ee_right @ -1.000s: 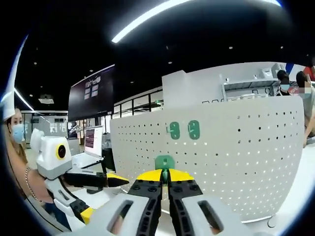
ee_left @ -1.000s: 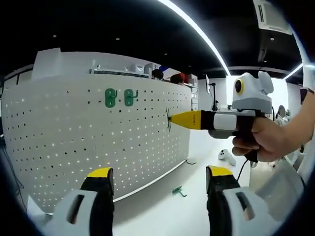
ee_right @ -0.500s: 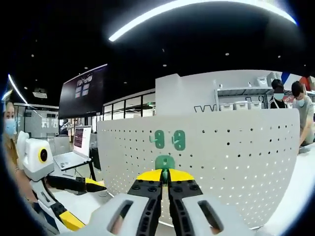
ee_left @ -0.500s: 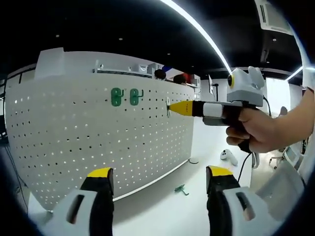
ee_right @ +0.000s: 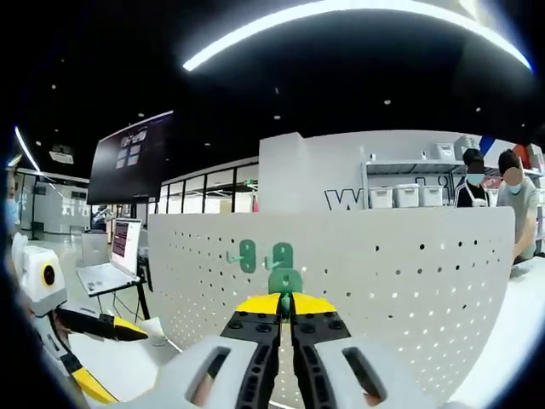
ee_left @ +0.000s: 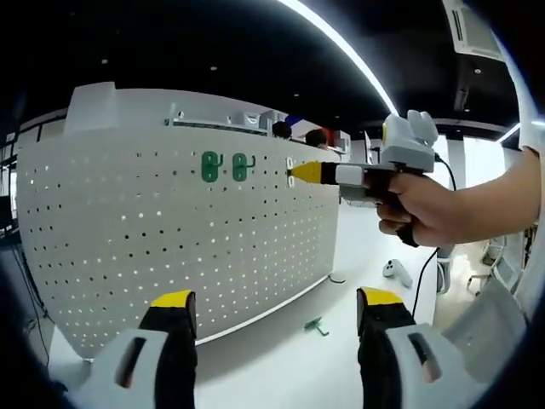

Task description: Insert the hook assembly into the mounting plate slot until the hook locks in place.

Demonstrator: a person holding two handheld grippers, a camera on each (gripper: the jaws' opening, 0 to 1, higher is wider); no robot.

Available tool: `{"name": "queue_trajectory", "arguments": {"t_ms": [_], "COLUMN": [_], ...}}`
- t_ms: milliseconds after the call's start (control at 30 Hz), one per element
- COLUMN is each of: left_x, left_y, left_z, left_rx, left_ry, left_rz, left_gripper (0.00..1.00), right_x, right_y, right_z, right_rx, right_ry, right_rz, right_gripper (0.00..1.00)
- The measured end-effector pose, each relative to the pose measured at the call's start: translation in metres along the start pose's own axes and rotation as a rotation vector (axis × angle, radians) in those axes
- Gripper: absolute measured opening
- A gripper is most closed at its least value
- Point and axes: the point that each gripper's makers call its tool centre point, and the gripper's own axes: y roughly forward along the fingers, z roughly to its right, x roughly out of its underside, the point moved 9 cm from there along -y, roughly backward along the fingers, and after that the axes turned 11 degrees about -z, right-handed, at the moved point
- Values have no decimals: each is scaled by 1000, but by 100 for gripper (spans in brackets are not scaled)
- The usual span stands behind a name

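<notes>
The right gripper (ee_left: 294, 173) now holds its green plastic hook (ee_right: 285, 280) higher against the white perforated mounting plate (ee_left: 170, 247), level with the two mounted green hooks (ee_left: 226, 166).

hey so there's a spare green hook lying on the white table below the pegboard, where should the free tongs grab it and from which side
Judging from the left gripper view, the spare green hook lies flat on the table, so come from above with the open left tongs and close across its long straight shank, not its bent end. It is too small here to show finer detail.

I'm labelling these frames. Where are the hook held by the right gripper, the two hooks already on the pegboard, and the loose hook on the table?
Held hook (ee_right: 285, 280), right gripper view, green plate.
Mounted hooks (ee_left: 210, 165), left gripper view, left plate.
Loose hook (ee_left: 316, 326), left gripper view, middle.
</notes>
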Motion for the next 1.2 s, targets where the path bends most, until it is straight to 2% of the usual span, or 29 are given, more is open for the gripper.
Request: {"name": "queue_trajectory", "arguments": {"t_ms": [233,867,1200], "left_x": [1,10,13], "left_y": [-4,-15,-20], "left_z": [-4,-7,-9], "left_rx": [-8,-23,-43], "left_ry": [-6,-10,-22], "left_rz": [2,-11,-15], "left_gripper": [78,77,76], "right_x": [-5,-15,-14], "right_y": [10,31,40], "right_z": [9,22,29], "right_rx": [33,68,84], "right_ry": [-21,-57,-38], "right_rz": [14,44,54], "right_gripper": [1,1,1]}}
